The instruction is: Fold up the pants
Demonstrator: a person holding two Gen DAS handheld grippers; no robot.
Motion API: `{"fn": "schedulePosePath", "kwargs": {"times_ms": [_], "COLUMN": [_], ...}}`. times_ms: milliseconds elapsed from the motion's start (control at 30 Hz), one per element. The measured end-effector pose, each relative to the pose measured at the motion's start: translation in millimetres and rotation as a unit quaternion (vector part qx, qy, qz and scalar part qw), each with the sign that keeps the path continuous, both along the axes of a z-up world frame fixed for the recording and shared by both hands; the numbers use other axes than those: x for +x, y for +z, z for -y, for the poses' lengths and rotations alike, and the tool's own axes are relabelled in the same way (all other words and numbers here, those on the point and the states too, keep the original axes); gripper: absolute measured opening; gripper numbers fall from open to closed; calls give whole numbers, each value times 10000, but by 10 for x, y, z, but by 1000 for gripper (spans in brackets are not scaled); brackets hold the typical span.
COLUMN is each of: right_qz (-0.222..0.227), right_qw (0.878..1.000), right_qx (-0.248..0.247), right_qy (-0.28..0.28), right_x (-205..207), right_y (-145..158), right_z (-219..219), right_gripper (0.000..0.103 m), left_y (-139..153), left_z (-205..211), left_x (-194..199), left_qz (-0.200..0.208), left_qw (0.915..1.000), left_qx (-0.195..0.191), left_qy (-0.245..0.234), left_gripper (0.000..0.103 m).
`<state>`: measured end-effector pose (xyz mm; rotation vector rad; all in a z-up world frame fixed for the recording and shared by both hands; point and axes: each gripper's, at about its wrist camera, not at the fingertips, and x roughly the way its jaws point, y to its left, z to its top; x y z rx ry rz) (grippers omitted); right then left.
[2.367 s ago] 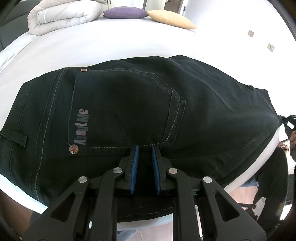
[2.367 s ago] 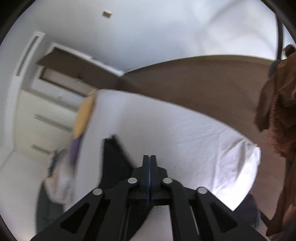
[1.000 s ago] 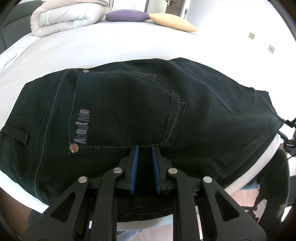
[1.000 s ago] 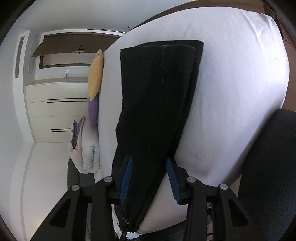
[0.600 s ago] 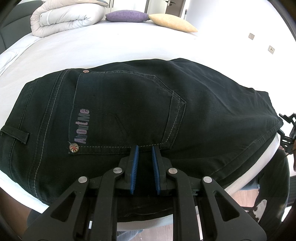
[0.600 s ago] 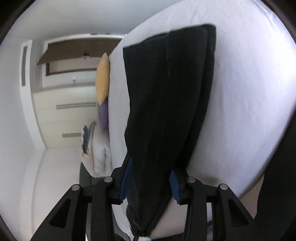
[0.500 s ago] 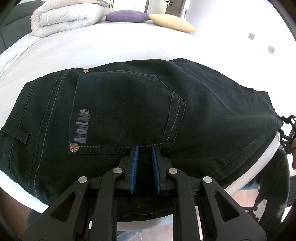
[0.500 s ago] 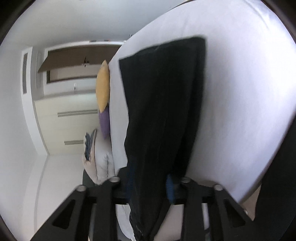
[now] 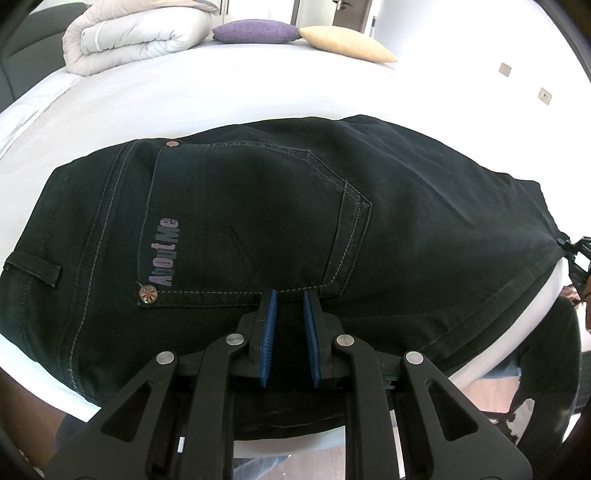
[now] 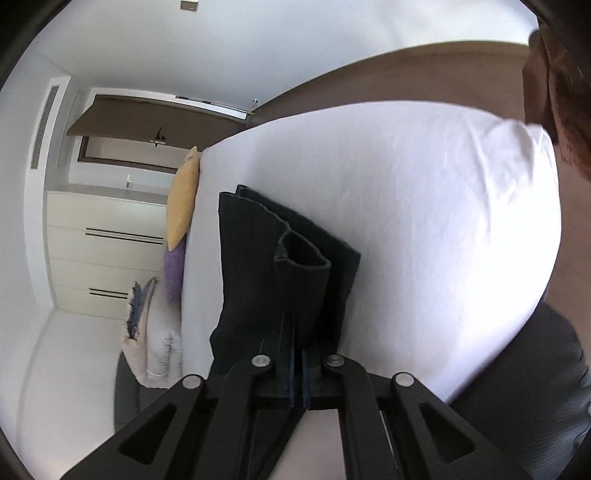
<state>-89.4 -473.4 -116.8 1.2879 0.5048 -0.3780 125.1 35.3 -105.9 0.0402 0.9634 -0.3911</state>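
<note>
Black pants (image 9: 258,206) lie flat across the white bed (image 9: 221,92), back pocket up, legs stacked and running off to the right. My left gripper (image 9: 290,295) rests on their near edge just below the pocket seam. Its blue pads stand a narrow gap apart with black cloth filling it. In the right wrist view the pants (image 10: 251,266) stretch away from me. My right gripper (image 10: 297,354) is closing on the near leg end, pads pressed to a thin slit on the cloth. One hem opening (image 10: 303,258) stands raised off the sheet.
A rolled duvet (image 9: 136,33), a purple pillow (image 9: 255,31) and a yellow pillow (image 9: 347,48) sit at the bed's far end. White drawers (image 10: 107,258) stand beyond it. A person's dark clothing (image 10: 535,387) is by the bed's near corner.
The right gripper's jaws went from open around the leg end to pressed on it, and that end has come up and bunched. The left gripper and the waist part have not moved.
</note>
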Motion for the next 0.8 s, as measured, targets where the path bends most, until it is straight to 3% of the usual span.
{"fn": "schedulePosePath", "kwargs": {"times_ms": [133, 300, 567, 667, 767, 800], "right_qz": [-303, -461, -379, -454, -810, -727], "right_qw": [9985, 9969, 9959, 9964, 9901, 9908], "right_qx": [-437, -632, -788, -711, -1134, -1138], "right_qy": [111, 43, 215, 81, -142, -46], "right_x": [41, 11, 31, -142, -256, -251], "right_y": [68, 119, 69, 208, 491, 538], "right_z": [-44, 35, 37, 76, -82, -152], "right_gripper": [2, 2, 1, 18, 69, 69], "left_y": [17, 27, -9, -22, -26, -27], "left_z": [14, 25, -5, -53, -86, -97], "left_x": [-13, -38, -43, -38, -84, -92], "left_qz": [25, 37, 137, 134, 150, 159], "left_qw": [10000, 9998, 9994, 9992, 9991, 9991], "left_qx": [44, -91, -155, -239, -270, -274], "left_qy": [-26, -192, -281, -295, -296, -298], "left_gripper": [15, 15, 15, 15, 15, 15]}}
